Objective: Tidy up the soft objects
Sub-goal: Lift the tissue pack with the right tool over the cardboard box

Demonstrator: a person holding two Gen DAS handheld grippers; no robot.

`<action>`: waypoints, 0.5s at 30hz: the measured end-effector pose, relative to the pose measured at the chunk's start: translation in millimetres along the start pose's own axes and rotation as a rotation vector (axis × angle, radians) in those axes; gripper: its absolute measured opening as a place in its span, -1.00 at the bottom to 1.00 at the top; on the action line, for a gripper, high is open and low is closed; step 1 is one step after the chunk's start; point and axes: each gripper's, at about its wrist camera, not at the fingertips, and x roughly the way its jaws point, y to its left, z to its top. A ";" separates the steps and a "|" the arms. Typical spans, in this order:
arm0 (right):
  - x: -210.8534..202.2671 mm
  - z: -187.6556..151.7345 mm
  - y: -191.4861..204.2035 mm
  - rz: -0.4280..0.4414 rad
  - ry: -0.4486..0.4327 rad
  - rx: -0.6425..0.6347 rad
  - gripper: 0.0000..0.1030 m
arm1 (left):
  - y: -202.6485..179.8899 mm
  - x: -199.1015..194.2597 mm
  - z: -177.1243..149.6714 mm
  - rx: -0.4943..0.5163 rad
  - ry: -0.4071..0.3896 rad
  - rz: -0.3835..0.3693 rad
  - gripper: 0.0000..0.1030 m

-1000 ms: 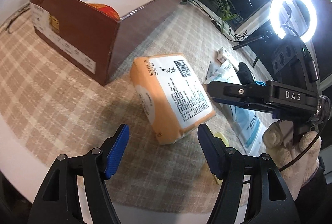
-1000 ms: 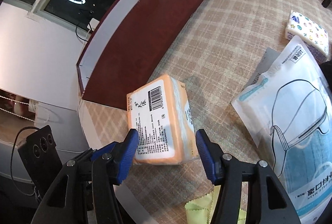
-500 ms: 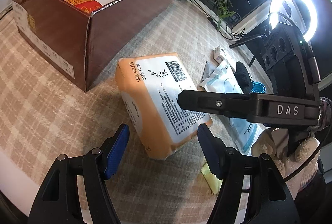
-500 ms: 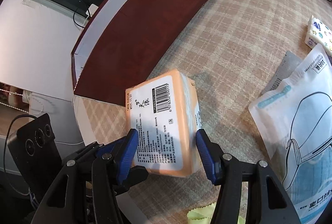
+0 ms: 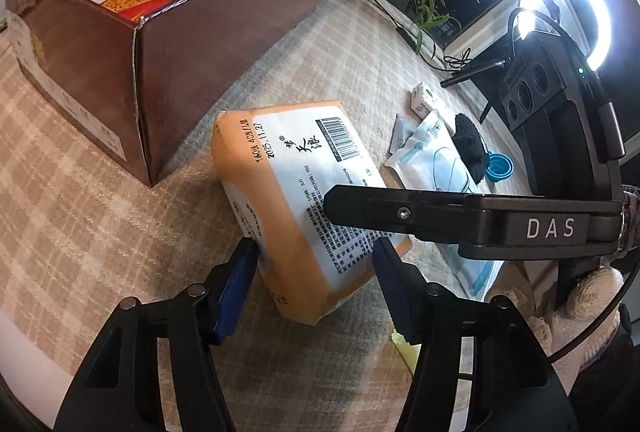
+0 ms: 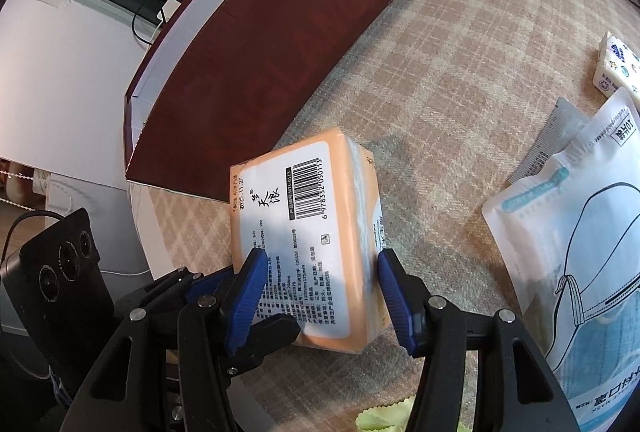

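Our left gripper [image 5: 316, 282] has its blue fingers [image 5: 236, 286] on either side of the near end of the orange tissue pack [image 5: 296, 192], and the jaws are closing on it; the left pad seems to touch the wrapper, but we cannot tell whether the right one does. In this left wrist view the pack lies on the checked tablecloth [image 5: 80, 224], just beside the near corner of the brown cardboard box [image 5: 168, 72]. Our right gripper's black arm crosses over the pack's far side. Beyond the pack lie a face mask packet [image 5: 436, 160], a black fuzzy item [image 5: 468, 144] and a small blue cup [image 5: 498, 168].

In the right wrist view, our right gripper [image 6: 318, 296] stands about half open, its blue pads [image 6: 248, 296] pressed against the pack's [image 6: 308, 232] two long sides, so we hold it there. The pack sits just in front of the box's [image 6: 280, 64] brown wall. The mask packet [image 6: 580, 272] lies to the pack's right, apart from it, with a small patterned tissue packet [image 6: 616, 64] farther off.
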 end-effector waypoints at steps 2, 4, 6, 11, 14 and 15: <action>-4.3 -2.9 -3.5 -0.002 -0.004 0.002 0.02 | -2.0 -0.8 0.1 0.009 -0.001 0.002 0.12; -6.3 -5.2 -3.1 -0.002 -0.007 0.004 0.02 | -4.9 -2.0 0.0 0.019 -0.004 0.008 0.12; -10.7 -9.2 -1.0 -0.008 -0.015 0.001 0.02 | -8.6 -4.1 -0.7 0.034 -0.005 0.009 0.12; -28.0 -19.0 3.2 -0.003 -0.041 0.012 0.02 | -20.5 -15.5 0.4 0.071 -0.022 0.003 0.11; -45.1 -25.3 6.8 -0.003 -0.072 0.017 0.02 | -31.4 -26.4 3.0 0.105 -0.034 -0.010 0.10; -51.7 -26.5 8.7 -0.003 -0.083 0.016 0.02 | -36.0 -31.5 4.6 0.120 -0.042 -0.015 0.09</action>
